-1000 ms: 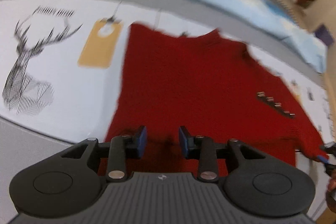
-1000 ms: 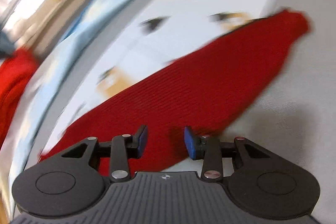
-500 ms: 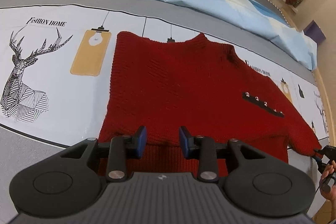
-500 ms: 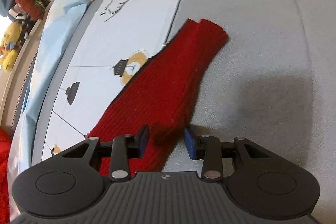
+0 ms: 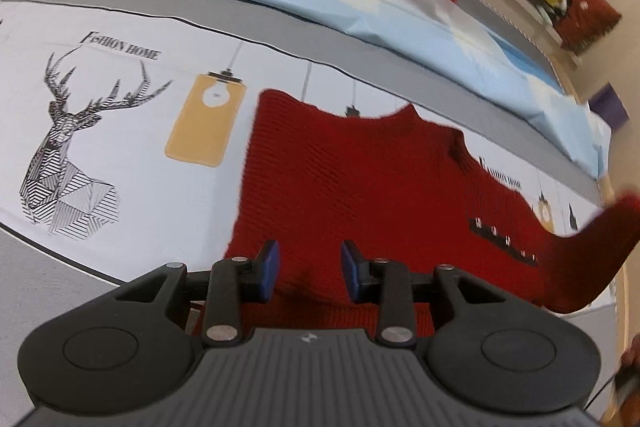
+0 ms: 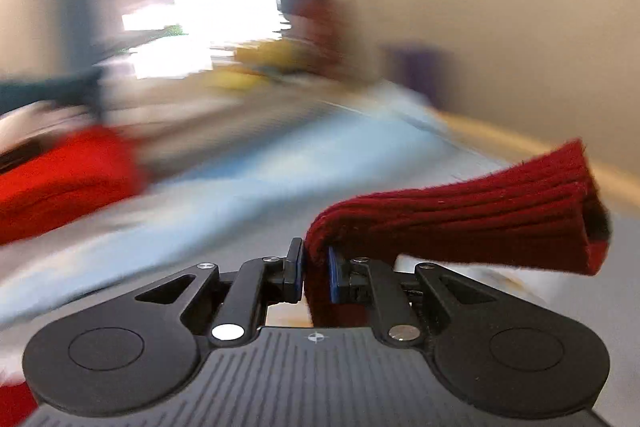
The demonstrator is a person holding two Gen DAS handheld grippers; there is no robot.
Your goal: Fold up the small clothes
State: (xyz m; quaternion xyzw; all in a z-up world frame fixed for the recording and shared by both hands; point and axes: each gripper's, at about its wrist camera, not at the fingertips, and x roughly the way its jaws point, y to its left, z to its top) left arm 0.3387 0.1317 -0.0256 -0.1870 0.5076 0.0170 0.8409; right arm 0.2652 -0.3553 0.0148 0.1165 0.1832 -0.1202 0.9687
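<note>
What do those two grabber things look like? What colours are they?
The left gripper and the right gripper look the same: matte black plastic with a ribbed grey-black middle plate, a round disc shape on each side, and silver pins at the joints. Each has two black fingers tipped with blue pads. A tiny round mark sits at the plate's top edge.

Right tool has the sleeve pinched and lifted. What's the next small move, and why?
Probably carry the sleeve inward across the sweater body and lay it flat there. The right tool is shut on the sleeve, which hangs off the bed at the sweater's right side, while the body lies spread flat. The left tool is open above the hem, so it could pin the body if it shifts.
</note>
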